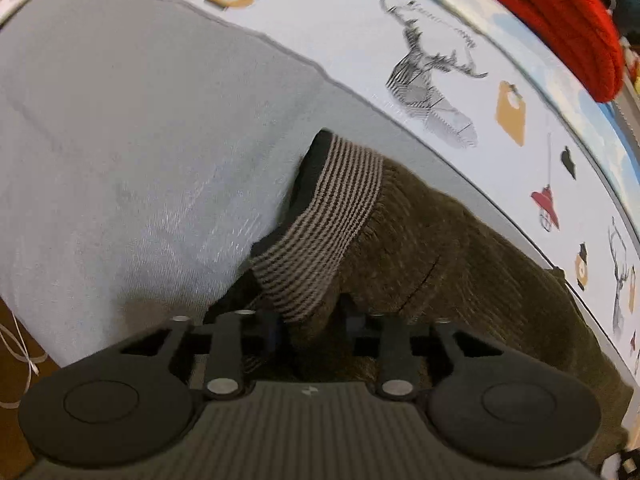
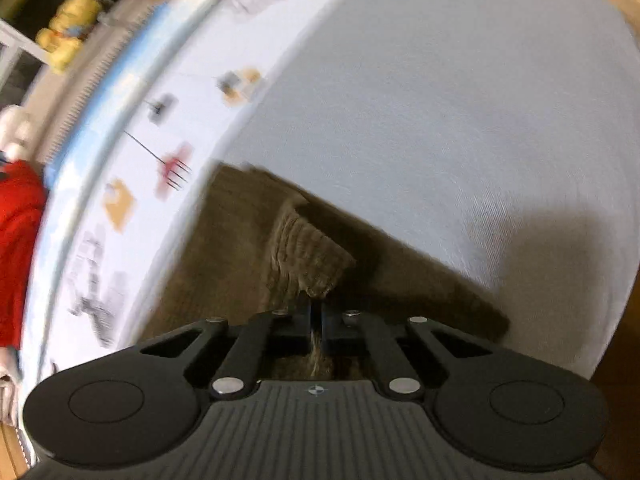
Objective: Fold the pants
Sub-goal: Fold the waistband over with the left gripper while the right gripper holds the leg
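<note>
The olive corduroy pants (image 1: 440, 248) lie on the grey tabletop (image 1: 120, 140), the left gripper (image 1: 316, 320) pinching fabric beside the striped waistband (image 1: 324, 224), the right gripper (image 2: 316, 316) pressed together on a fold.

Dim warm light; right view motion-blurred; fisheye-curved edges; soft shadows.

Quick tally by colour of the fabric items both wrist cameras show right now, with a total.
Olive-brown: 1, the pants with striped cuff
Pale grey: 1, the sheet under them
White printed: 1, the patterned cloth
Red: 1, the knitted item
Total: 4
</note>
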`<state>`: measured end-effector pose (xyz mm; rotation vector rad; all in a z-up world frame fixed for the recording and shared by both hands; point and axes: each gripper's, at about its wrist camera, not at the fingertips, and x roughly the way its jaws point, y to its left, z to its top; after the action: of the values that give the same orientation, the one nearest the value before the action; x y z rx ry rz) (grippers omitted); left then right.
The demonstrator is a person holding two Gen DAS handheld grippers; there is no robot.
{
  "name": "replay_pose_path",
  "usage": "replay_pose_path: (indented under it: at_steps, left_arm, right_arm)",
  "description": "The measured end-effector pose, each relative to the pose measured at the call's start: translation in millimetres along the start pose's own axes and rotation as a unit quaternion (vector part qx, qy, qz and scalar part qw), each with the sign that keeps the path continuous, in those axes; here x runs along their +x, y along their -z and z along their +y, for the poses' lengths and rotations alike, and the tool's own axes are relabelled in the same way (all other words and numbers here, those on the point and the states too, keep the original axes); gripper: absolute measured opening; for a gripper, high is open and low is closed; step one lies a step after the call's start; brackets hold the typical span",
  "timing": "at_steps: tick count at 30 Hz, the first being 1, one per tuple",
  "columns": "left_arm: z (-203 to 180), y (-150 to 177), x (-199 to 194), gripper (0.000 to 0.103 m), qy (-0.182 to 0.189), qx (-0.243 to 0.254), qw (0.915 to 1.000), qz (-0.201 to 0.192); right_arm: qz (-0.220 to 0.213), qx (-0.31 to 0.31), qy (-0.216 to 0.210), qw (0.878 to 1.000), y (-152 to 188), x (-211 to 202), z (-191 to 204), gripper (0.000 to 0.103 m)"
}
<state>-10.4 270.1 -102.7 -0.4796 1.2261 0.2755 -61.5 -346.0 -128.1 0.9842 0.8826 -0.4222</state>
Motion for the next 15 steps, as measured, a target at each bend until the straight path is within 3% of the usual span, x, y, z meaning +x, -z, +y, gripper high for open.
replay_pose_path:
  at_steps: [4, 6, 8, 11, 13, 14, 15]
  left_arm:
    - [-2, 6, -32, 0.019, 0.037, 0.019, 0.9979, -0.049]
    - [-2, 11, -44, 0.019, 0.046, 0.03, 0.9966, -0.061]
    - [4, 16, -43, 0.019, 0.042, 0.035, 0.9975, -0.045]
    - [12, 19, -28, 0.02, 0.022, 0.043, 0.9988, -0.006]
    - [13, 21, -17, 0.027, 0.011, 0.057, 0.9981, 0.021]
    - [12, 22, -14, 0.033, -0.002, 0.066, 0.9974, 0.028]
    - [12, 22, -13, 0.033, -0.014, 0.073, 0.9968, 0.029]
  right_arm:
    - [-0.115, -0.023, -0.052, 0.992, 2, -67, 15, 0.002]
    - [-0.139, -0.049, -0.034, 0.988, 7, -86, 18, 0.002]
    - [-0.119, -0.049, 0.014, 0.992, 8, -85, 7, 0.002]
    - [-0.03, -0.001, 0.075, 0.997, 8, -52, -24, 0.003]
    - [0.02, -0.025, 0.094, 0.995, 10, -28, -28, 0.005]
    - [0.029, -0.049, 0.105, 0.993, 11, -22, -26, 0.008]
    - [0.033, -0.075, 0.115, 0.99, 13, -20, -23, 0.01]
